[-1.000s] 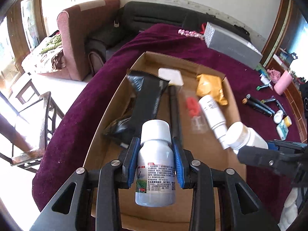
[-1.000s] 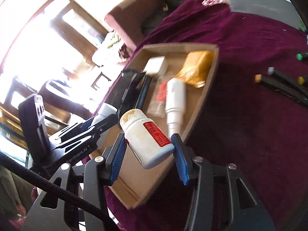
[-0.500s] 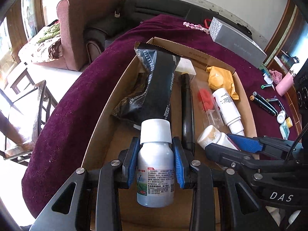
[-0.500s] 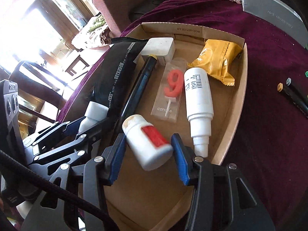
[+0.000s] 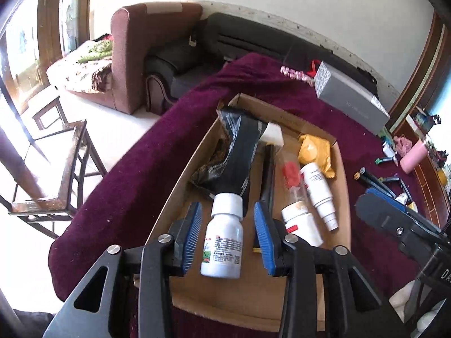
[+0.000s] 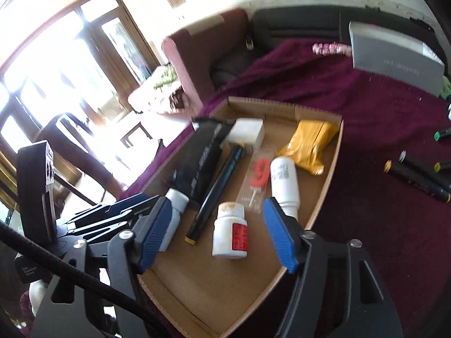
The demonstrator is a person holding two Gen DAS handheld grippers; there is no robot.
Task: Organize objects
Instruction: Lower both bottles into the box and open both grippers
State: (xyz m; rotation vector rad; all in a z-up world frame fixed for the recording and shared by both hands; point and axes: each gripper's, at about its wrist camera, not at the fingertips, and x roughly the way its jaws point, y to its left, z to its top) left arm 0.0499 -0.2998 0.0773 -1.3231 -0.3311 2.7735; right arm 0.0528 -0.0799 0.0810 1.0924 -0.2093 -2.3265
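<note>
A shallow cardboard box (image 5: 253, 304) (image 6: 214, 295) lies on the purple cloth. My left gripper (image 5: 227, 238) is open around a white bottle with a printed label (image 5: 224, 243) that lies in the box, its pads apart from it. My right gripper (image 6: 218, 226) is open above a white pill bottle with a red label (image 6: 230, 232) (image 5: 300, 221) that lies on the box floor. The box also holds a black pouch (image 5: 236, 152), a black pen (image 6: 217, 188), a red number candle (image 6: 259, 173), a white spray bottle (image 6: 284, 180), a yellow packet (image 6: 310, 143) and a white block (image 6: 248, 132).
A grey box (image 5: 349, 98) and pink beads (image 5: 296, 73) lie at the table's far side. Black markers (image 6: 417, 177) and a pink cup (image 5: 413, 157) lie right of the box. A sofa (image 5: 157, 50) and wooden chairs (image 5: 48, 169) stand to the left, beyond the table's edge.
Both grippers have opened and let go of their bottles, which now lie in the box. Both have drawn back a little.
</note>
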